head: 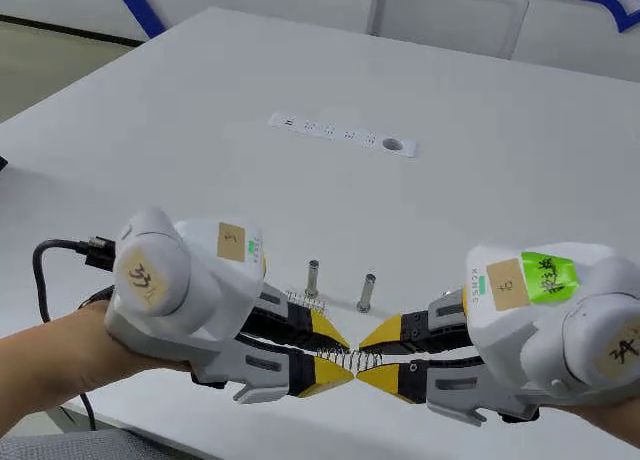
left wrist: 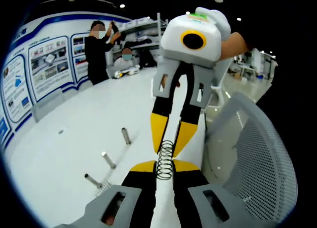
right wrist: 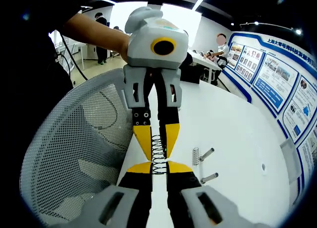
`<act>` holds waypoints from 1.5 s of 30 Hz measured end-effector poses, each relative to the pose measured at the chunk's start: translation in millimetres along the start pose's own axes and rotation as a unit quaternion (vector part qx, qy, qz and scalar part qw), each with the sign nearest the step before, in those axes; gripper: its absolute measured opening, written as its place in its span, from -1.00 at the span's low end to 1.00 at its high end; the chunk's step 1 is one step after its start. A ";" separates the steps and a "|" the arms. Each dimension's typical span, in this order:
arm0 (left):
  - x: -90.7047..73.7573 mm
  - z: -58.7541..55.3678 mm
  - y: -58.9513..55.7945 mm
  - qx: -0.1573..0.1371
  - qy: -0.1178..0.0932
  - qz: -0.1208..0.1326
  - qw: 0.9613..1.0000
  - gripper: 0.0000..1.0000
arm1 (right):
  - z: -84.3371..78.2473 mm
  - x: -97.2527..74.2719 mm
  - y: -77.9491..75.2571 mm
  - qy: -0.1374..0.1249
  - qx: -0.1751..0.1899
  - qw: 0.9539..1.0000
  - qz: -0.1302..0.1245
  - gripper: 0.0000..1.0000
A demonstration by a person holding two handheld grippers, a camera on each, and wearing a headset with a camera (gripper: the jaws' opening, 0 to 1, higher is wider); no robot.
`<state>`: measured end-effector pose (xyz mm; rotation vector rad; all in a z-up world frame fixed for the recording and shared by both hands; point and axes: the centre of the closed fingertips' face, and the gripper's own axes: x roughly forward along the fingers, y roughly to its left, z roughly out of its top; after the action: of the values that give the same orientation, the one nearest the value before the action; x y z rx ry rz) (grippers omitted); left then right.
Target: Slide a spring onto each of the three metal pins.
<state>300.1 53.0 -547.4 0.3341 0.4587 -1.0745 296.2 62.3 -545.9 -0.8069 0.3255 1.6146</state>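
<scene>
Clamping one spring [head: 351,360] from both ends, the left tongs [head: 338,358] and right tongs [head: 374,358] meet tip to tip at lower centre of the head view, each pair closed narrow on the coil. Just above them a metal pin [head: 312,278] and a second pin [head: 366,292] stand upright on the white surface [head: 200,110]. Another spring [head: 305,300] sits at the foot of a third pin [left wrist: 91,180], at lower left of the left gripper view.

Spring [right wrist: 158,156] between left tool [head: 350,359] and right tool [head: 358,359]; pins [head: 366,292] behind; socket strip [head: 342,135] beyond.
</scene>
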 end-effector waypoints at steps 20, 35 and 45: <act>-6.3 12.7 1.2 0.007 -0.017 0.005 1.000 -0.79 | 2.0 -9.4 -8.8 -0.059 0.052 0.997 0.016 -0.78; -3.7 16.9 1.4 0.022 -0.014 0.001 1.000 -0.79 | 13.4 -22.5 -8.0 -0.072 0.046 0.996 0.030 -0.80; -1.0 21.4 5.4 0.029 -0.014 0.002 0.999 -0.79 | 22.9 -31.1 -13.4 -0.101 0.063 0.992 0.033 -0.80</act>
<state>308.7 46.0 -528.3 0.3719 0.4024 -1.0880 302.2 56.2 -506.0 -0.5363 0.3081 1.7030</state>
